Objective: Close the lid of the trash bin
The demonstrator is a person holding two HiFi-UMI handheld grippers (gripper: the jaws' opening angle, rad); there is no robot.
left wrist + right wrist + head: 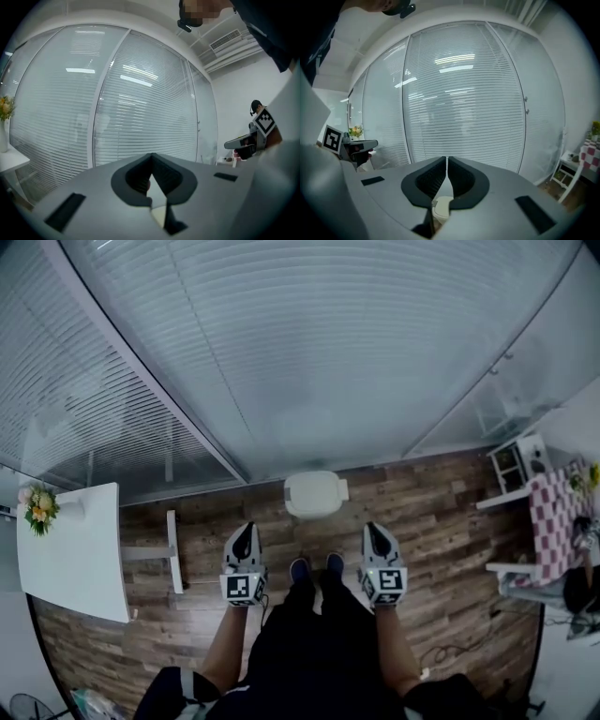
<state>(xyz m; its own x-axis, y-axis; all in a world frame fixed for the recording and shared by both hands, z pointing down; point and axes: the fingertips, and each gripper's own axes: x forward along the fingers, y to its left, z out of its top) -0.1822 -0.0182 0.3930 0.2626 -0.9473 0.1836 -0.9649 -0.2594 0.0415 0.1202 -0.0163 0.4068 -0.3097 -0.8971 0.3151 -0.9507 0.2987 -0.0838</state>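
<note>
Standing person seen from overhead, a gripper in each hand, facing a small bin at the foot of a glass wall. Largest element: the glazed partition with lowered blinds (309,352), rising directly behind the trash bin. Below it, the wood-plank floor (441,549) on which the bin stands. Well to the left of the bin, a white table (75,549); well to its right, a red-and-white checked cloth (553,521) beside a white rack (516,465). Centre: the white trash bin (314,493), close against the partition, its lid lying flat on top. Just in front of the bin, the person's dark shoes (300,569), toes pointing toward it. Left gripper (245,532), in front of the bin and to its left, clear of it; jaws pressed together at the tips, nothing between them. Right gripper (377,532), in front of the bin and to its right, likewise clear; jaws drawn together to a thin slit, empty. Smallest: a bunch of flowers (39,505) at the table's far corner, far left of the bin
</note>
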